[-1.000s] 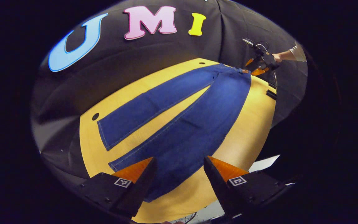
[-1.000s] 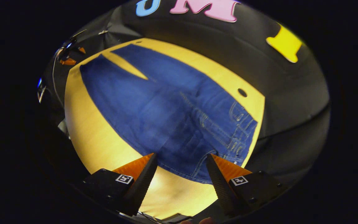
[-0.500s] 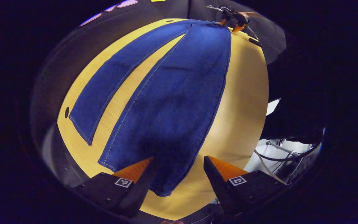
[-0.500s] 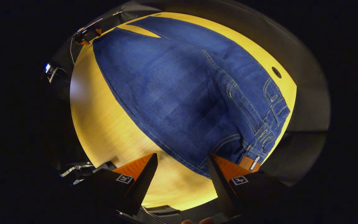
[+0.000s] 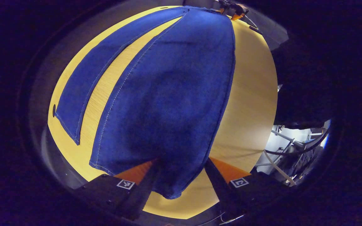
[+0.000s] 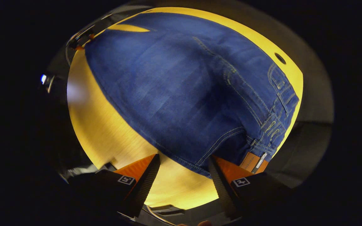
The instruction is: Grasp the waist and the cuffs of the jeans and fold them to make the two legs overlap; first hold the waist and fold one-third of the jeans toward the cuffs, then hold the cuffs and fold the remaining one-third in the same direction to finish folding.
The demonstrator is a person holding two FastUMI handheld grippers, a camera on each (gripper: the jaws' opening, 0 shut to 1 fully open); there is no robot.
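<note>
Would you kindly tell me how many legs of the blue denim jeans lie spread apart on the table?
2: the near leg runs up from between the left gripper fingers; the far leg lies beside it, a strip of yellow wooden table between them.

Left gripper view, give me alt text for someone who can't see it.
Blue jeans lie flat on a yellow table, legs spread in a narrow V. The left tongs stand open at the bottom, straddling the cuff of the nearer leg. The right tongs sit far off at the waist end.
</note>
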